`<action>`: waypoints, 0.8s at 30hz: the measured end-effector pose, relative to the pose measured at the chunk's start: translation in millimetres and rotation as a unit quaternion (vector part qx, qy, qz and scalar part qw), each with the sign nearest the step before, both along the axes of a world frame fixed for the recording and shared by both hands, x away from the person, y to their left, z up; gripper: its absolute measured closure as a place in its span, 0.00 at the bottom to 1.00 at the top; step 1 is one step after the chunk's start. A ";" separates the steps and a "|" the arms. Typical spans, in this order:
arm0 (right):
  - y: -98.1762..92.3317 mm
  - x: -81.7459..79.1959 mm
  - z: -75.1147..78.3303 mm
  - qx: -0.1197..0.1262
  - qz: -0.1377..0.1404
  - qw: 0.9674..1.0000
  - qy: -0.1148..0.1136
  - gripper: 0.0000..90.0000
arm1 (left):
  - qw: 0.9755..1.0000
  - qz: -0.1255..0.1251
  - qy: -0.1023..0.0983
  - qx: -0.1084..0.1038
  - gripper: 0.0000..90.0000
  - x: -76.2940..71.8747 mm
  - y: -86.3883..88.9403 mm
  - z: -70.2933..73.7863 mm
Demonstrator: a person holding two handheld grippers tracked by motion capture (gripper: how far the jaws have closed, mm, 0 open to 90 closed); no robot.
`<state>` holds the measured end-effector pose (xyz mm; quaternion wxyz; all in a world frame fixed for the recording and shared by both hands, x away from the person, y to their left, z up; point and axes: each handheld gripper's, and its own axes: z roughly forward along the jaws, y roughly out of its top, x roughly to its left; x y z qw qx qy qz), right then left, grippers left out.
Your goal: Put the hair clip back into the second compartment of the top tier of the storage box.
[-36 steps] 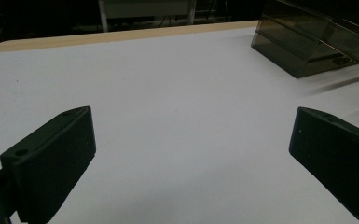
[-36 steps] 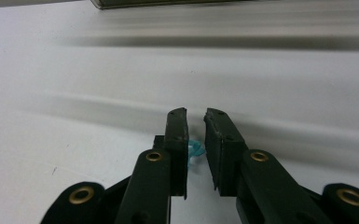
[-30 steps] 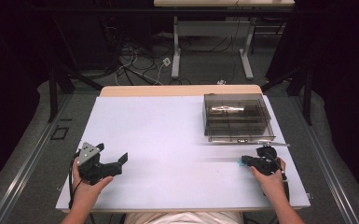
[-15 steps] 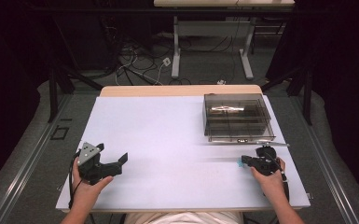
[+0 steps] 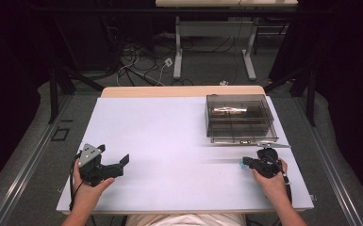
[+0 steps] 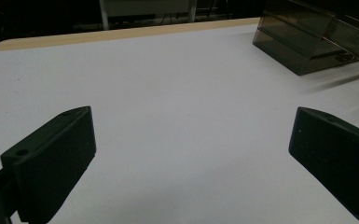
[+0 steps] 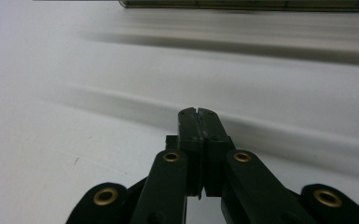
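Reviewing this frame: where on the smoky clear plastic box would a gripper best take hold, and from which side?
Probably the near wall of the clear plastic box, from the person's side with jaws coming down over its rim: it faces the right gripper, now shut. The open left gripper sits farther off.

We record a white table sheet [image 5: 169,141] over a tan wooden edge, a smoky grey transparent box [image 5: 238,117], and both black grippers, left [image 5: 115,165] and right [image 5: 245,163].

The white table [image 5: 169,136] lay open in its middle and left part; the dark plastic box [image 5: 238,117] blocked the far right corner.
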<state>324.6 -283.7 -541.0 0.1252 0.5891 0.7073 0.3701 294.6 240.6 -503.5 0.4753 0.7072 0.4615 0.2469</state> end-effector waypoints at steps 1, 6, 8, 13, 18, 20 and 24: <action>-0.1 -0.1 0.2 0.000 0.001 1.000 -0.001 1.00 | 1.000 0.000 0.000 0.000 0.00 0.0 0.0 0.0; 0.8 -1.3 1.5 0.001 0.003 1.000 -0.004 1.00 | 1.000 0.001 0.001 -0.003 0.00 -0.2 -0.6 -0.1; 1.0 -1.7 2.1 -0.001 0.005 1.000 -0.007 1.00 | 1.000 0.001 0.001 -0.002 0.00 -0.1 -0.5 -0.2; 2.4 -3.5 4.0 -0.002 0.009 1.000 -0.011 1.00 | 1.000 0.002 -0.002 -0.001 0.01 0.0 0.0 -0.1; 4.4 -5.7 6.1 -0.003 0.015 1.000 -0.019 1.00 | 1.000 0.002 -0.001 -0.004 0.01 -0.1 -0.2 -0.2; 5.4 -7.0 7.2 -0.003 0.014 1.000 -0.019 1.00 | 1.000 0.002 -0.002 -0.001 0.01 0.0 0.1 0.0; 6.1 -9.0 9.0 -0.003 0.020 1.000 -0.024 1.00 | 1.000 0.002 -0.002 -0.002 0.01 0.0 0.0 0.0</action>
